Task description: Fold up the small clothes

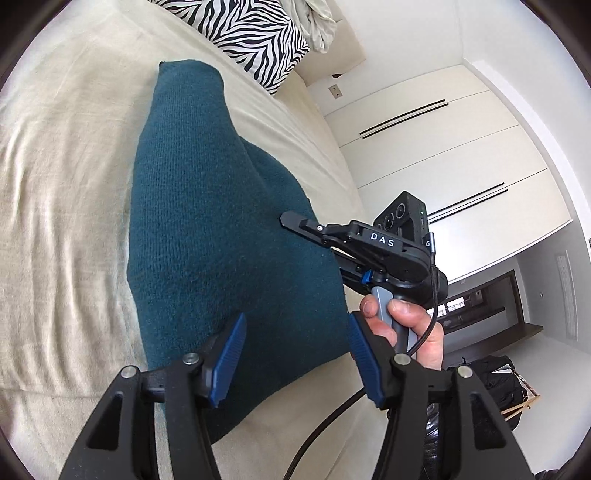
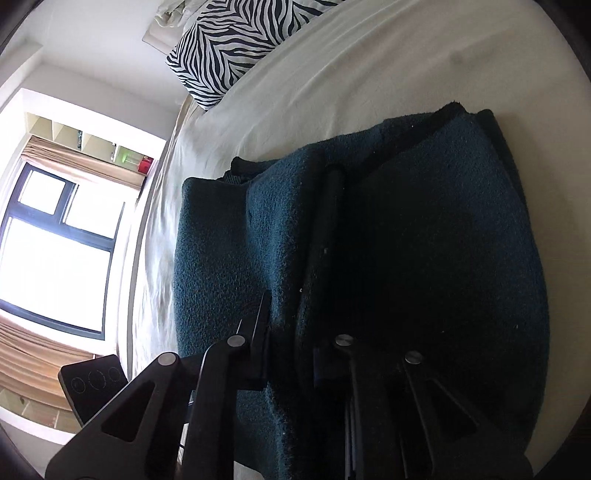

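Observation:
A teal knit garment (image 1: pixel 207 206) lies folded lengthwise on the cream bed sheet (image 1: pixel 66 155). My left gripper (image 1: pixel 297 360) is open, its blue pads (image 1: pixel 231 354) hovering over the garment's near end, empty. My right gripper (image 1: pixel 291 221) reaches in from the right, held in a hand, its tip at the garment's right edge. In the right wrist view the garment (image 2: pixel 424 240) fills the frame, and my right gripper (image 2: pixel 291 332) has a raised fold of teal cloth between its fingers, one finger (image 2: pixel 258 325) on its left side.
A zebra-striped pillow (image 1: pixel 255 33) lies at the head of the bed, also in the right wrist view (image 2: pixel 225 48). White wardrobe doors (image 1: pixel 443 155) stand on the right. A window (image 2: pixel 55 251) and a black device (image 2: pixel 92 387) are beside the bed.

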Demonstrator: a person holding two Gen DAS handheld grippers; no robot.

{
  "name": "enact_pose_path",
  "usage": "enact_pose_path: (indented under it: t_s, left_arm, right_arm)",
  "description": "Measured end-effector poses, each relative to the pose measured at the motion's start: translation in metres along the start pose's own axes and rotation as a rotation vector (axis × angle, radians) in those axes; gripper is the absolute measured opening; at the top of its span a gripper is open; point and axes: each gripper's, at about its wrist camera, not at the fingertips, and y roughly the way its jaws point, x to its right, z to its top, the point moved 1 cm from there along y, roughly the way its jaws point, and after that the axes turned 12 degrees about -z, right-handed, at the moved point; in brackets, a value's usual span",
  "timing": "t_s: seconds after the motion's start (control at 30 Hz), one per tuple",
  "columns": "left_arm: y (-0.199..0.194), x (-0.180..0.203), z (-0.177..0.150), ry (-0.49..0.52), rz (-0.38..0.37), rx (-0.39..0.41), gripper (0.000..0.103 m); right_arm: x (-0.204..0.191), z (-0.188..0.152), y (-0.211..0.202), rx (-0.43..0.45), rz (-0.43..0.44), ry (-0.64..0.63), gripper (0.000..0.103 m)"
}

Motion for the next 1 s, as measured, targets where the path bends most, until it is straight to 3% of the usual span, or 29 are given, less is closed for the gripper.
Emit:
enact_pose_path:
  t_s: [0.2,0.43,0.53,0.67,0.87,1.0]
  left_arm:
    - [0.002,0.009,-0.001,0.026,0.003,-0.013,0.061]
    - [0.017,0.017,-0.002,0.062,0.028,-0.044,0.061]
    - [0.023,0.021,-0.001,0.073,0.040,-0.051,0.061]
    - [0.034,0.032,0.006,0.116,0.078,-0.056,0.061]
    - [0.056,0.049,0.050,0.232,0.170,0.010,0.061]
    - [0.079,0.050,0.077,0.312,0.246,0.008,0.061]
  right_arm:
    - [0.008,0.013,-0.040,0.082,-0.029,-0.050,0.013]
    - [0.082,0.003,-0.040,0.063,-0.075,0.065,0.013]
    - [0.112,-0.007,-0.031,0.058,-0.018,0.125,0.013]
    - [0.117,-0.010,-0.027,0.061,0.002,0.134,0.013]
    - [0.126,-0.012,-0.028,0.049,0.070,0.174,0.016]
    - [0.128,-0.006,-0.042,0.072,0.049,0.197,0.017]
